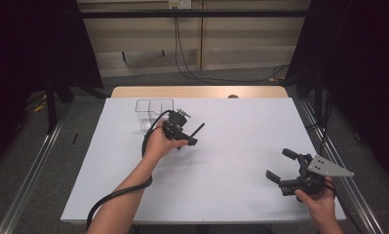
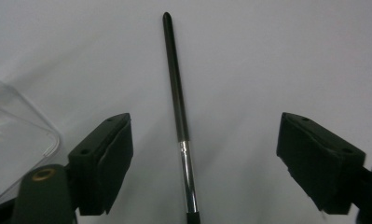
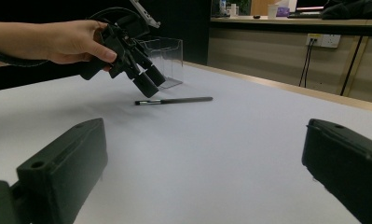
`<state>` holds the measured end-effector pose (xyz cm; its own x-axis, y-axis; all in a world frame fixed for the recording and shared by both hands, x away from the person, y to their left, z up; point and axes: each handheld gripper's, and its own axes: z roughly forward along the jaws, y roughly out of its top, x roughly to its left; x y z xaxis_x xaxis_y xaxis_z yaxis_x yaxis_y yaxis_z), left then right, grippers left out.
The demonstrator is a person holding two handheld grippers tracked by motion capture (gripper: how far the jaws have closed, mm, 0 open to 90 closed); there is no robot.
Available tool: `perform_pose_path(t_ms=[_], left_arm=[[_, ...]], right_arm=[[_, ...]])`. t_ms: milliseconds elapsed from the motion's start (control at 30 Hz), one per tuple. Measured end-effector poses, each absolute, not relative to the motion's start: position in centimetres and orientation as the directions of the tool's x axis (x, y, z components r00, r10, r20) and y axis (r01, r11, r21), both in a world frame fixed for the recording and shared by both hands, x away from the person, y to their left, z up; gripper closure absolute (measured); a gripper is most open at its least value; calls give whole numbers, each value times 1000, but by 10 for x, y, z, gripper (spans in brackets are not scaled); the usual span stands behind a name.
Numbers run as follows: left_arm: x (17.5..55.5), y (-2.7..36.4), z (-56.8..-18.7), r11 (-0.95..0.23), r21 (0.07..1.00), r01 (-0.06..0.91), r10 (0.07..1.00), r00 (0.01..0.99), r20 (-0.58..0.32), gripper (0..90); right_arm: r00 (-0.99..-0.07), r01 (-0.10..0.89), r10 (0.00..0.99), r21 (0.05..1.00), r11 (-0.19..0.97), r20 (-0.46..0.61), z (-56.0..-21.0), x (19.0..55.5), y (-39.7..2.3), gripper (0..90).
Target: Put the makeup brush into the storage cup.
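Right gripper (image 1: pixel 281 165), near the table's (image 1: pixel 231 195) near right corner: jaws spread, nothing between them, well apart from the work. Left gripper (image 1: pixel 182 138), nearer by far, tilts down over the pen (image 1: pixel 196 131), which lies flat on the surface toward the far left part. In the left gripper view the pen (image 2: pixel 179 112) runs lengthwise up the gap, midway between both pads (image 2: pixel 116 158), untouched; the jaws stand apart. Beyond, toward the far left corner, a clear box (image 1: pixel 154 108).
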<state>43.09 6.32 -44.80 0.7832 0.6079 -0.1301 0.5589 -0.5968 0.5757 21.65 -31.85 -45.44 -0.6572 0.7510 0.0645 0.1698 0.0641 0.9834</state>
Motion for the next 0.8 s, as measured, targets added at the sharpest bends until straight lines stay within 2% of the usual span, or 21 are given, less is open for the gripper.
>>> perform_pose_path(t_ms=[267,433,467,600,667,800], left_arm=[[432,68,-447,-617,561,552,605,789,-112,368],[432,68,-451,-619,549,561,608,785,-117,411],[432,68,-452,-621,546,562,607,786,-117,452],[432,66,-455,-622,524,582,618,776,-127,484],[432,64,-456,-619,521,588,624,771,-128,542],[433,60,-459,-625,503,597,629,767,-129,574]], right_arm=[[-657,171,751,983,62,67,-455,216,-319,0],[-658,170,751,983,65,64,-454,216,-319,0],[-657,170,751,983,66,63,-454,216,-319,0],[-658,170,751,983,67,63,-455,216,-319,0],[-658,171,750,983,65,65,-455,216,-319,0],[-658,171,750,983,63,67,-455,216,-319,0]])
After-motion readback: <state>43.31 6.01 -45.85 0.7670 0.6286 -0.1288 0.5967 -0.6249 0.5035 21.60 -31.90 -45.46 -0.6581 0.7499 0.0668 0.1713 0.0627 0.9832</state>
